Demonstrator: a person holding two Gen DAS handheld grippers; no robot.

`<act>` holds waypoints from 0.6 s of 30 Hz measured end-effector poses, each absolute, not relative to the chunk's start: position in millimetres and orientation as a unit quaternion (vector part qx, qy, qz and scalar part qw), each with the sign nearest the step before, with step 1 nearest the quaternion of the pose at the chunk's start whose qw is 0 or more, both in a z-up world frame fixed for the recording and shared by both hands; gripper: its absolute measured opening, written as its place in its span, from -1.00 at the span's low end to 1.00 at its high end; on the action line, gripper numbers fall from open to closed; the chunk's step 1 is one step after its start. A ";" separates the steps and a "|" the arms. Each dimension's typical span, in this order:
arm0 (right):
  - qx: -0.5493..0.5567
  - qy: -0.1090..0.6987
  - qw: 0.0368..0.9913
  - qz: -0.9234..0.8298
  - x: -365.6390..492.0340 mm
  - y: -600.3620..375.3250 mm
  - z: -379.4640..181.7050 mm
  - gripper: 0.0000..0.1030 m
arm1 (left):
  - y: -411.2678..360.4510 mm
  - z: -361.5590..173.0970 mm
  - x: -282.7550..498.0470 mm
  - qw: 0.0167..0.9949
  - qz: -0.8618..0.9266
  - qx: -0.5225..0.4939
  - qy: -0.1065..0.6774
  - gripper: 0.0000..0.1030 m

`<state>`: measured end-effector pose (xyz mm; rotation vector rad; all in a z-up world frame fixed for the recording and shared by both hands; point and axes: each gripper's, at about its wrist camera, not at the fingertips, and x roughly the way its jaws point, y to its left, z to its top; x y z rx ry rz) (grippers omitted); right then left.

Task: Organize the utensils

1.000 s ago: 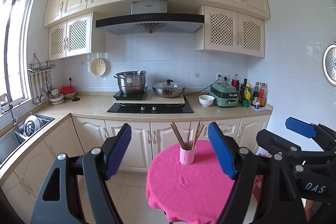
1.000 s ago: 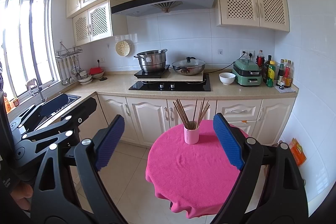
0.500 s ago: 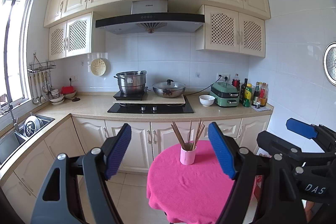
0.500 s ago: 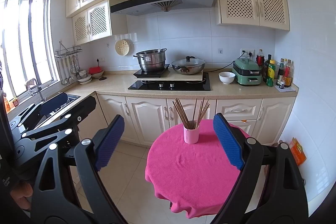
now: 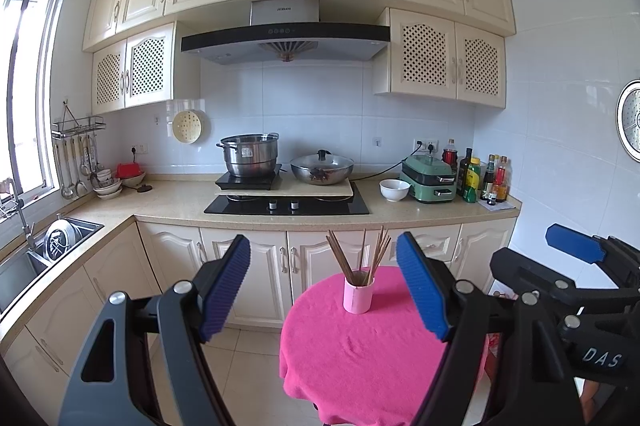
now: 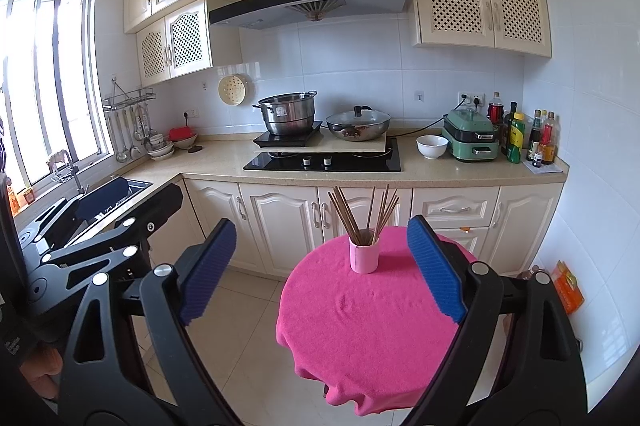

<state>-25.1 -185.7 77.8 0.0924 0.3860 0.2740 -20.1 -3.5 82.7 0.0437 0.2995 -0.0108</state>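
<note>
Chopsticks (image 5: 362, 253) stand bunched and splayed in pink cup (image 5: 358, 295), sticking up well above its rim. Cup sits upright on the pink tablecloth (image 5: 360, 354) that covers the round table, toward the far side of the cloth, nearer the cabinets than me

My left gripper (image 5: 324, 286) has jaws wide, nothing between the pads. Cup is ahead of it and apart, showing in the gap and closer to the right-hand pad in my left view. My right gripper (image 6: 322, 266) has jaws wide too, nothing gripped. Cup is ahead of it and apart, in the gap and slightly right of centre in that view. Both grippers sit on the near side of the cup and point slightly downward at it; neither touches the cup or the cloth

Each gripper shows at the edge of the other's view: right one beside the cup's table on the right, left one off to the left of it

Behind the cup: cabinet doors (image 6: 280, 226), then the counter (image 6: 440, 174) with black hob (image 6: 320, 162). On a board over the hob, steel pot (image 6: 289, 114) left and lidded wok (image 6: 358, 126) right. Further right along the counter from the cup's line: white bowl (image 6: 432, 146), green cooker (image 6: 472, 140), row of bottles (image 6: 524, 138). Far left of the cup is the sink (image 5: 40, 250)
</note>
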 end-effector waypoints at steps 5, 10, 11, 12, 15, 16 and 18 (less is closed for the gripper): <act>0.046 0.192 0.971 0.137 -22.0 -185.8 78.6 0.67 | -1.9 83.3 -17.5 0.989 -0.004 0.021 0.150 0.44; 0.046 0.193 0.971 0.137 -21.1 -185.1 78.5 0.67 | -1.7 83.8 -17.2 0.989 -0.005 0.022 0.149 0.44; 0.045 0.193 0.971 0.137 -21.4 -184.8 78.3 0.67 | -1.5 84.0 -16.7 0.989 -0.005 0.023 0.149 0.44; 0.045 0.193 0.971 0.137 -20.4 -184.7 78.7 0.67 | -1.3 83.9 -16.5 0.989 -0.005 0.023 0.149 0.44; 0.045 0.194 0.970 0.138 -18.8 -184.3 79.1 0.67 | -0.9 83.8 -16.4 0.989 -0.005 0.022 0.149 0.44; 0.044 0.193 0.970 0.138 -18.3 -183.7 79.4 0.67 | -0.7 84.3 -15.3 0.988 -0.005 0.022 0.150 0.44; 0.045 0.194 0.970 0.138 -18.0 -183.9 79.5 0.67 | -0.2 84.8 -14.7 0.988 -0.004 0.023 0.150 0.44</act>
